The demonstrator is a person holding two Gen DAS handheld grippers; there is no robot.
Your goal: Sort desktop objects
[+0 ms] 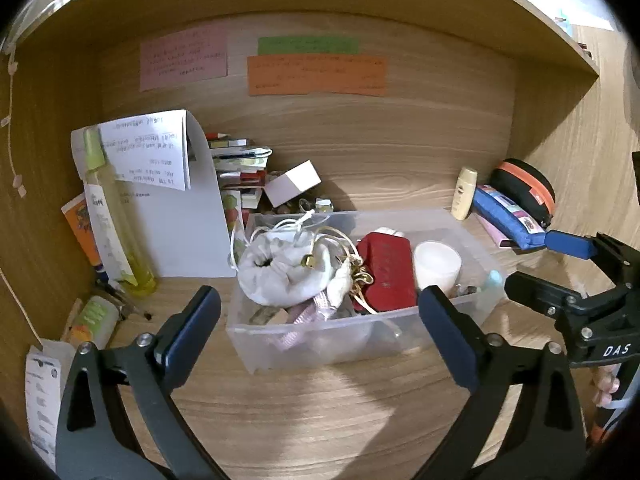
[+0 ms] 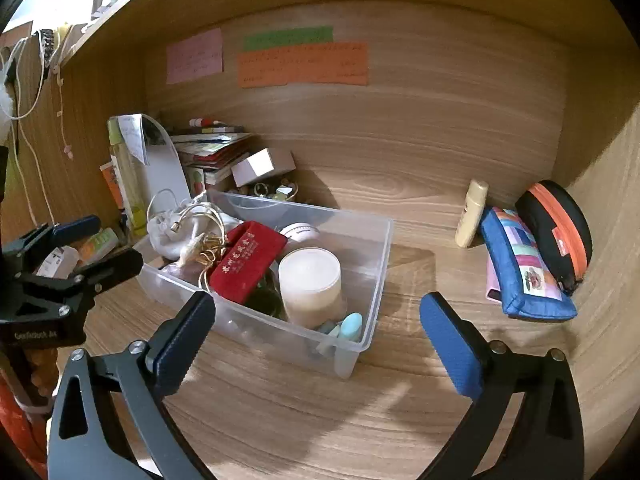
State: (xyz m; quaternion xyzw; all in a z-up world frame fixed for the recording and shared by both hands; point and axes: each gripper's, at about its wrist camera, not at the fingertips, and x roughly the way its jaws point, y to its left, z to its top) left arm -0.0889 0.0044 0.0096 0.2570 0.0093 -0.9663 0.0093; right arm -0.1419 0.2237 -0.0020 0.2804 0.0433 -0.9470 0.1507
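Observation:
A clear plastic bin [image 1: 320,340] [image 2: 376,264] stands on the wooden desk. It holds a white drawstring pouch [image 1: 280,272] [image 2: 168,236], a red case [image 1: 386,276] [image 2: 248,260], a white jar [image 1: 436,264] [image 2: 310,284] and a pale blue item [image 2: 352,326]. My left gripper [image 1: 320,316] is open and empty, just in front of the bin; it shows at the left of the right wrist view [image 2: 104,244]. My right gripper [image 2: 316,328] is open and empty, at the bin's near right corner; it shows at the right of the left wrist view [image 1: 548,264].
At the back right lie a blue pencil case [image 2: 524,264] [image 1: 508,216], a black and orange pouch [image 2: 560,232] [image 1: 528,188] and a cream bottle [image 2: 472,214] [image 1: 464,194]. At the back left stand a yellow bottle [image 1: 116,232], papers [image 1: 160,184], stacked books [image 2: 212,152] and a white box [image 1: 292,184].

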